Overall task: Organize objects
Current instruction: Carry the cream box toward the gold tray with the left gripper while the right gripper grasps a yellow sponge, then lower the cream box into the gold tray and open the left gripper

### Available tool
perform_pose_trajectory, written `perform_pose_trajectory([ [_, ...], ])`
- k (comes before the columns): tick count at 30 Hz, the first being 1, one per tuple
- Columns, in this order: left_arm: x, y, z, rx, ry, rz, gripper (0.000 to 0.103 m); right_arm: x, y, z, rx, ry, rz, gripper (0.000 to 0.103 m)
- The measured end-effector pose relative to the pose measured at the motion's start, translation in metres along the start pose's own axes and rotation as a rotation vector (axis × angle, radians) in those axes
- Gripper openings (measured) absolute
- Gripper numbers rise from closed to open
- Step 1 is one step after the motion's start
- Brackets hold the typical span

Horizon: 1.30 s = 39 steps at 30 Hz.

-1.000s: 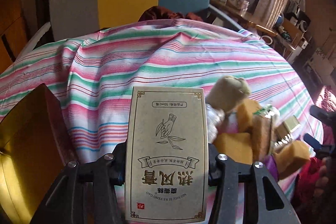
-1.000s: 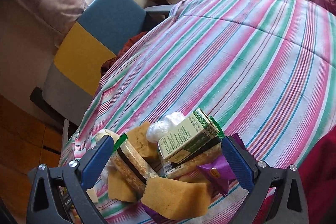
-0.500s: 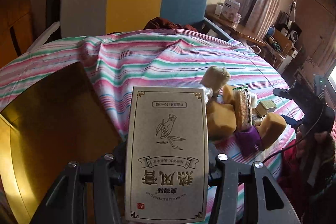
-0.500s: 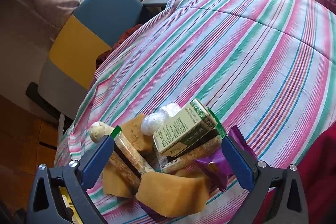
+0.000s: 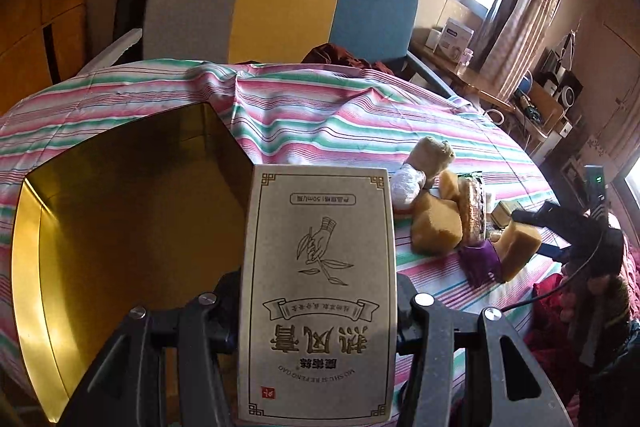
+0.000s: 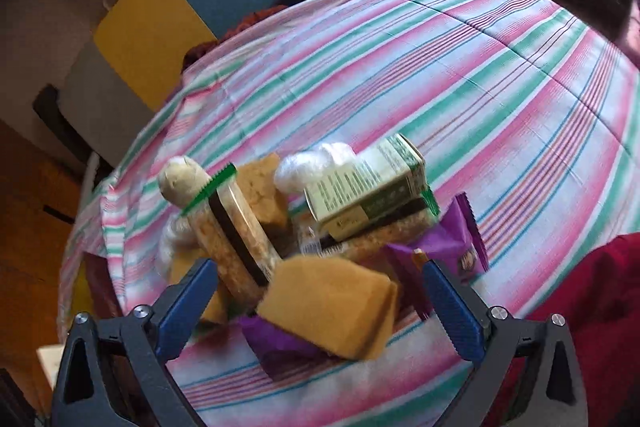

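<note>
My left gripper is shut on a grey-beige carton with Chinese print, held upright beside the open gold box on the left. To the right lies a pile: yellow sponges, a snack pack, a purple wrapper. My right gripper is open, low over that pile, with a yellow sponge between its blue fingers. A green-white carton, snack packs, a purple wrapper and a white wad lie just beyond.
The striped pink and green cloth covers the round table. A grey, yellow and blue chair stands behind it. A cluttered side table and window are at the right. Red fabric lies at the near right edge.
My left gripper with the carton has pulled back and left, so more of the gold box's inside shows. My right gripper has moved closer over the pile; the sponge now sits between its fingers.
</note>
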<state>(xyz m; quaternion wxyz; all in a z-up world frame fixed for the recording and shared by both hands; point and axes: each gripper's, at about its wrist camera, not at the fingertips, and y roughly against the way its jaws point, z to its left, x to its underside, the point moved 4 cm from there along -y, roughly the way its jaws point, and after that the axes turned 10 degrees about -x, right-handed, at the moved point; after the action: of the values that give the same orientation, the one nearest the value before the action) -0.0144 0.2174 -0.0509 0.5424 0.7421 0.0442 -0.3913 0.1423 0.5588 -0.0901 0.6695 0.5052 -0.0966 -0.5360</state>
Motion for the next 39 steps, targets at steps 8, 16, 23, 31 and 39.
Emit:
perform_pose_trajectory([
  [8,0.009,0.004,0.02,-0.002,0.046,0.004,0.052,0.009,-0.016,-0.001,0.113,0.075,0.053,0.058],
  [16,0.019,0.018,0.082,-0.064,0.156,-0.007,0.052,0.01,-0.016,0.002,0.134,0.121,0.054,0.058],
  [23,0.03,0.017,0.173,-0.16,0.332,0.033,0.052,0.009,-0.019,0.009,0.148,0.15,0.046,0.058],
  [31,0.003,-0.014,0.231,-0.231,0.404,0.078,0.052,0.011,-0.021,0.011,0.153,0.165,0.042,0.058],
  [39,-0.024,-0.071,0.255,-0.381,0.412,0.147,0.052,0.012,-0.022,0.01,0.153,0.172,0.044,0.058],
])
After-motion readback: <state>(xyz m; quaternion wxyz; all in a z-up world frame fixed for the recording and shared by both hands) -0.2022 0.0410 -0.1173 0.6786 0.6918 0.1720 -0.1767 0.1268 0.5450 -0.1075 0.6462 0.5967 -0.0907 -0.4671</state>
